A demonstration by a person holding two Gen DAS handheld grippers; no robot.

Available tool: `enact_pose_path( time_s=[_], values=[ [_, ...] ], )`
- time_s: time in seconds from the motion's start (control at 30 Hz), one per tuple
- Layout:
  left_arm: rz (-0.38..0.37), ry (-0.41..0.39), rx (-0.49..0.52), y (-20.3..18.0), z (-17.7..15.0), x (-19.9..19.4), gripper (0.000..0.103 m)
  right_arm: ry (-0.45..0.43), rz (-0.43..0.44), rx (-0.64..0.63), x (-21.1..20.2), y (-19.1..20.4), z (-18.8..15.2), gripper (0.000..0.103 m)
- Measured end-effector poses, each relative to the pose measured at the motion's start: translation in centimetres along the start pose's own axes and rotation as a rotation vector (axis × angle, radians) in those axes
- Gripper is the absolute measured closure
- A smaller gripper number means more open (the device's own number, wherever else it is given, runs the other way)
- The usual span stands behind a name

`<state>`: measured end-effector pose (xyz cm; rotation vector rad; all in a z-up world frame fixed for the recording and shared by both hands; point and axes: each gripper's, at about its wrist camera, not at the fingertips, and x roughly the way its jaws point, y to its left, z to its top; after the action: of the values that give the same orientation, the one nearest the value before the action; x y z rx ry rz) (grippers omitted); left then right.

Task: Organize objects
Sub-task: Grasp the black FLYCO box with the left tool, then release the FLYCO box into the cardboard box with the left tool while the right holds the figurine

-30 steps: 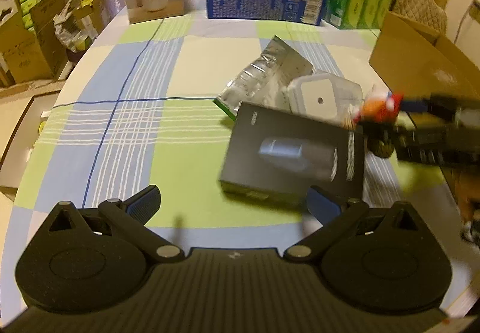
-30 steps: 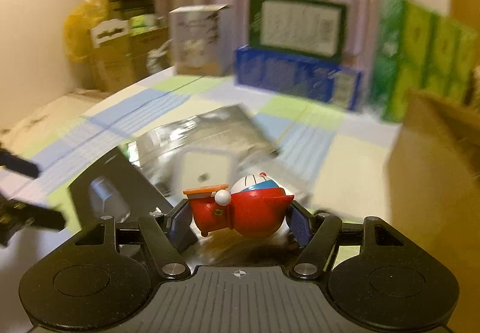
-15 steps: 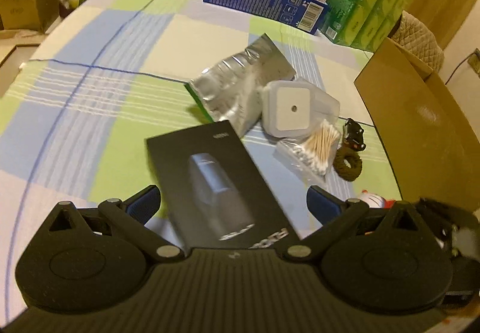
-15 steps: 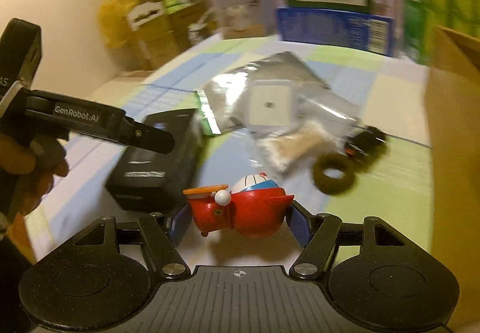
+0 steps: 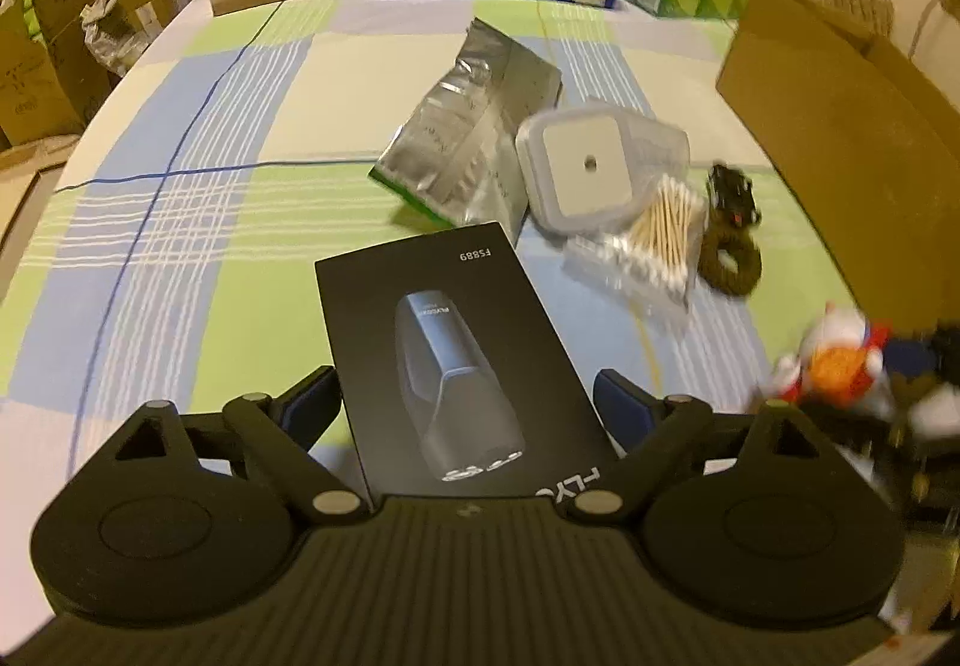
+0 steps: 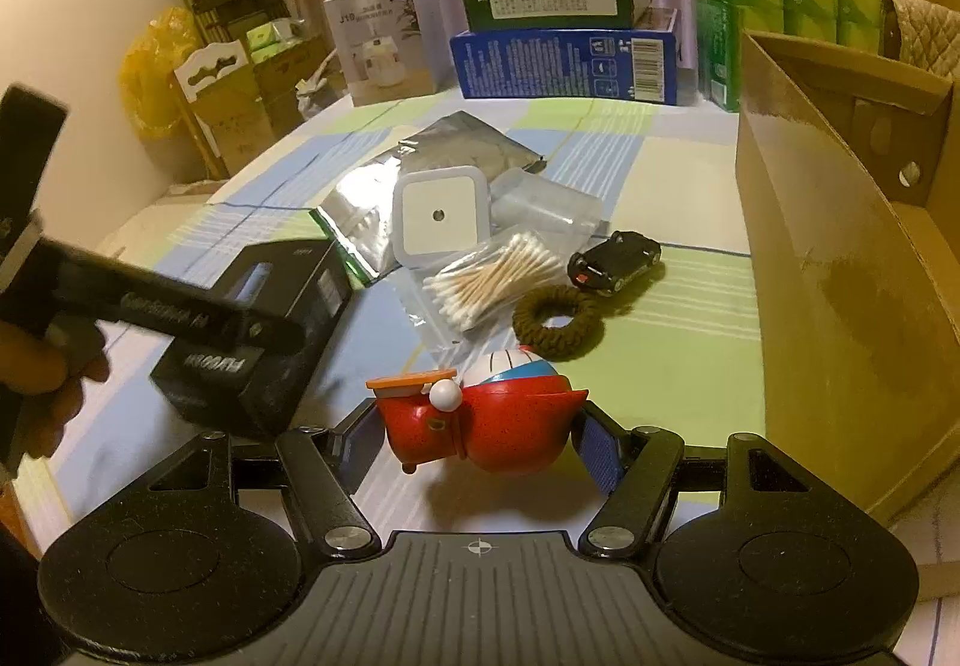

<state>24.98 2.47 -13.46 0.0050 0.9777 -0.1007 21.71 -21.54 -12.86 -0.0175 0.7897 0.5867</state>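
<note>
Right wrist view: the right gripper (image 6: pixel 480 435) is clamped on a red toy figure (image 6: pixel 480 426), its 2 fingers pressing the toy's sides, the white and blue head tipped away from the camera. Just ahead of the fingertips lies a brown hair tie (image 6: pixel 558 319), and past it a small black toy car (image 6: pixel 615 261). Ahead and slightly left of the fingers a clear bag of cotton swabs (image 6: pixel 492 282) touches a white square container (image 6: pixel 439 217), which rests on a silver foil pouch (image 6: pixel 420 168). To the right of the fingers stands an open cardboard box (image 6: pixel 840 258). To the left, a hand (image 6: pixel 36 366) holds the other tool above a black box (image 6: pixel 264 330).

In the left wrist view, the left gripper (image 5: pixel 465 402) is spread wide, its 2 fingers on either side of the black box (image 5: pixel 450 360), which lies flat on the checked tablecloth (image 5: pixel 180 222); I cannot tell whether the pads touch it. Beyond the fingertips lie the foil pouch (image 5: pixel 474 126), the white container (image 5: pixel 591 168), the swabs (image 5: pixel 654 240) and the hair tie (image 5: pixel 729 261). Right of the fingers, blurred, is the toy figure (image 5: pixel 834 360).
</note>
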Motion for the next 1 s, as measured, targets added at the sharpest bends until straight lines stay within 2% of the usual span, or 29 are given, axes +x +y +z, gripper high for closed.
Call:
enact_pose_path(
  time_s=[0.1, 0.2, 0.27, 0.43, 0.63, 0.73, 0.87, 1.0],
  values=[
    [-0.031, 0.022, 0.042, 0.0, -1.4, -1.1, 0.015, 0.012, -0.004, 0.012, -0.3, 0.1, -0.4, 0.038],
    [-0.136, 0.041, 0.129, -0.6, -3.1, -2.4, 0.015, 0.026, -0.013, 0.017, -0.9, 0.7, -1.2, 0.038],
    [-0.146, 0.037, 0.157, -1.1, -4.1, -3.0, 0.014, 0.032, -0.027, 0.006, -1.3, 1.2, -1.9, 0.038],
    [-0.075, -0.006, 0.134, -1.5, -5.4, -3.8, 0.014, 0.028, -0.07, 0.013, -1.7, 1.8, -2.6, 0.038],
    [0.03, -0.036, 0.11, -2.2, -5.0, -3.4, 0.011, 0.03, -0.095, 0.022, -1.4, 1.5, -2.8, 0.038],
    [0.04, -0.038, 0.089, -2.3, -4.5, -3.1, 0.012, 0.033, -0.1, 0.035, -1.3, 1.3, -2.8, 0.038],
    [0.057, -0.016, 0.066, -2.4, -4.2, -2.4, 0.021, 0.037, -0.098, 0.048, -1.2, 1.2, -2.8, 0.038],
    [0.065, -0.016, 0.055, -2.6, -4.3, -2.3, 0.022, 0.035, -0.097, 0.046, -1.2, 1.4, -2.8, 0.038]
  ],
)
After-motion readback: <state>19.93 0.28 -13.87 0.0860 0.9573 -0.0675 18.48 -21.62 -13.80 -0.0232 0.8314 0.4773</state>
